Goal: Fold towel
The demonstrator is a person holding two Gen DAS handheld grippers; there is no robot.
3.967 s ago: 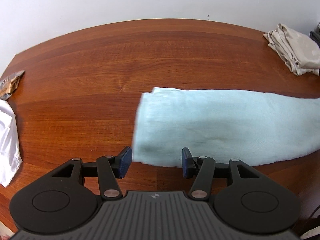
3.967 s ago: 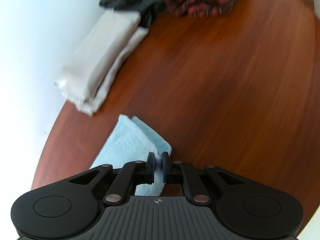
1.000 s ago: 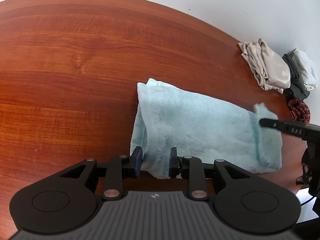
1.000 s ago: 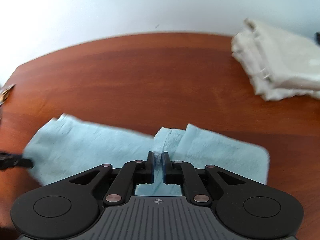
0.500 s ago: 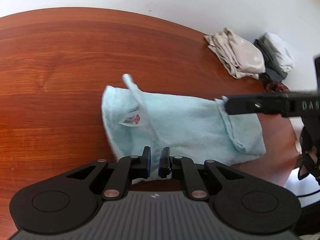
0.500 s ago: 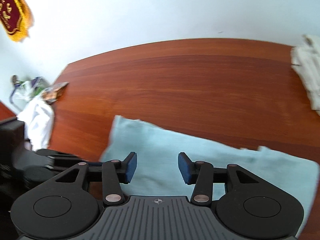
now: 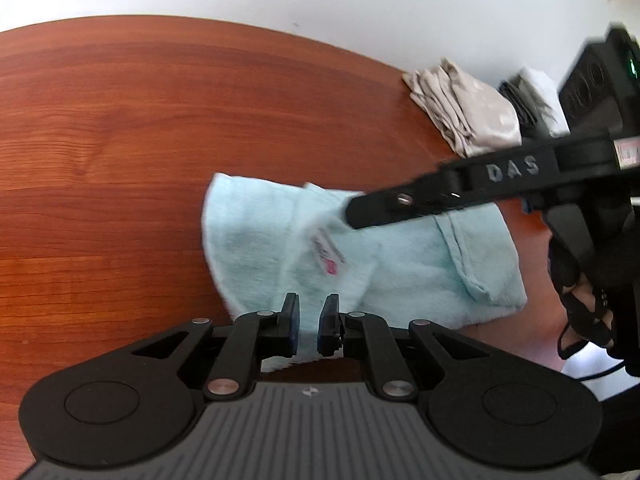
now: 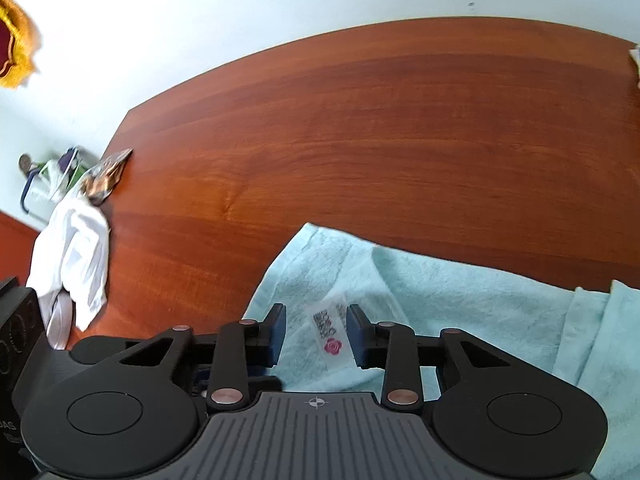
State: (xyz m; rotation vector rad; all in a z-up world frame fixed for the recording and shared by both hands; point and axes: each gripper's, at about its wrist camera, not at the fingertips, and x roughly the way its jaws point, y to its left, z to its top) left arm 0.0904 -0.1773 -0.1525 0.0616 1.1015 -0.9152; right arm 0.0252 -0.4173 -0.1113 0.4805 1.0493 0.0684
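Lay partly folded on the desk (image 8: 360,128): pale blue towel (image 7: 404,264). Nearly pinched together on its near edge, left claw (image 7: 309,322); spread apart over the label (image 8: 329,332), right claw (image 8: 317,334). Left undone: final fold, by the look of it.

Pale blue towel (image 7: 404,264) lies partly folded on the wooden table (image 7: 160,128), white care label (image 8: 330,336) showing on top.

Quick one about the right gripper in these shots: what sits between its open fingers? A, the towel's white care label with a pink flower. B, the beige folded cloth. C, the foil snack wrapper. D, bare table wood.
A: in the right wrist view the right gripper is open over the light blue towel, with the white care label between its fingers.
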